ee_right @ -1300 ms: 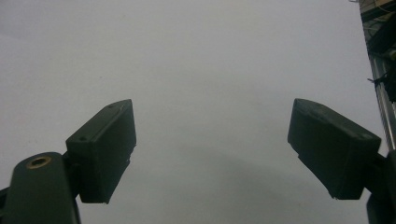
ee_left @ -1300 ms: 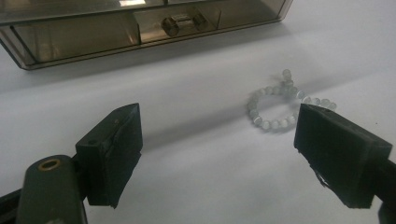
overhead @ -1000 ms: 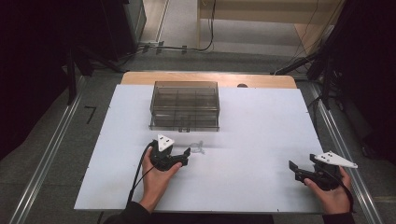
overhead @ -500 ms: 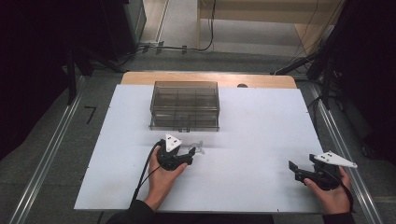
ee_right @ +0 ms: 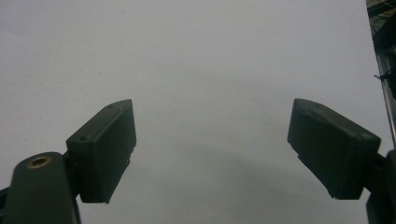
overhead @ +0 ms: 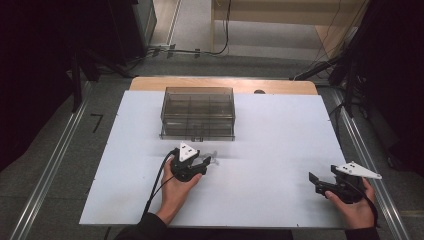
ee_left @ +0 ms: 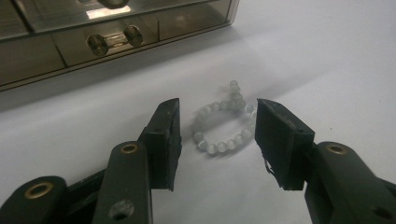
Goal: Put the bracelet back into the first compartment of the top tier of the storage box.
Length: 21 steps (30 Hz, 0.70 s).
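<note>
A small bracelet of pale translucent beads point(ee_left: 223, 125) lies flat on the white table top point(overhead: 270, 140), in front of a smoky clear drawer box point(overhead: 198, 113). My left gripper point(ee_left: 218, 122) is open, its two black jaws on either side of the bracelet and not touching it. In the high view the left gripper point(overhead: 204, 162) sits just in front of the box, with the bracelet point(overhead: 214, 161) at its tip. The box's lower drawer shows a round-ended handle point(ee_left: 111, 39). My right gripper point(overhead: 316, 183) is open near the table's front right, with nothing between its jaws point(ee_right: 212, 140).
The drawer box stands at the back middle of the table, with a wooden strip point(overhead: 150, 83) behind the white top. Metal rails point(overhead: 50, 165) run along both sides. Cables trail from each gripper toward the front edge.
My left gripper has moved forward and to the right, toward the bracelet, so that its jaws now straddle it. The right gripper has stayed where it was.
</note>
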{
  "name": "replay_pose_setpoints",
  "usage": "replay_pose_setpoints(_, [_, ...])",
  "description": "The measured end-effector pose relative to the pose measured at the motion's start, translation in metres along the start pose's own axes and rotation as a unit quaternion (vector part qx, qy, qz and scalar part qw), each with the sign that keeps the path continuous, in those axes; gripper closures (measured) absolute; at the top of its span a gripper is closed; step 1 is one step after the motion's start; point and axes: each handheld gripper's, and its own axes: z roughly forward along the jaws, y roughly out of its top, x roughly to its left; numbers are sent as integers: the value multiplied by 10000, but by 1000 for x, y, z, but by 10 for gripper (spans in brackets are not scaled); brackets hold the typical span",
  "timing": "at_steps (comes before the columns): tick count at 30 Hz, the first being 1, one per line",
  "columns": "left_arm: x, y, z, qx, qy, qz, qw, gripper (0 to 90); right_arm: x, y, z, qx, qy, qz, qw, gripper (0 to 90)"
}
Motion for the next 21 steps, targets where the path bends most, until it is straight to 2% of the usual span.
replay_pose_setpoints(3, [-2,1,1,60,-2,73,10000,522,0,0,0,7,-2,6,10000,143])
replay_pose_setpoints(6, [-7,3,5,133,-24,270,9995,524,0,0,0,11,-3,5,10000,143])
replay_pose_setpoints(8, [-8,3,6,131,-42,295,9995,546,0,0,0,8,-2,-2,10000,143])
replay_pose_setpoints(10, [-9,4,9,239,-100,351,9990,567,-1,0,0,10,0,2,10000,143])
replay_pose_setpoints(15, [-8,6,12,318,-226,347,9986,648,-1,0,1,13,-4,-13,10000,144])
replay_pose_setpoints(21, [-8,7,14,425,-291,373,9980,676,-1,0,1,28,-5,-22,10000,144])
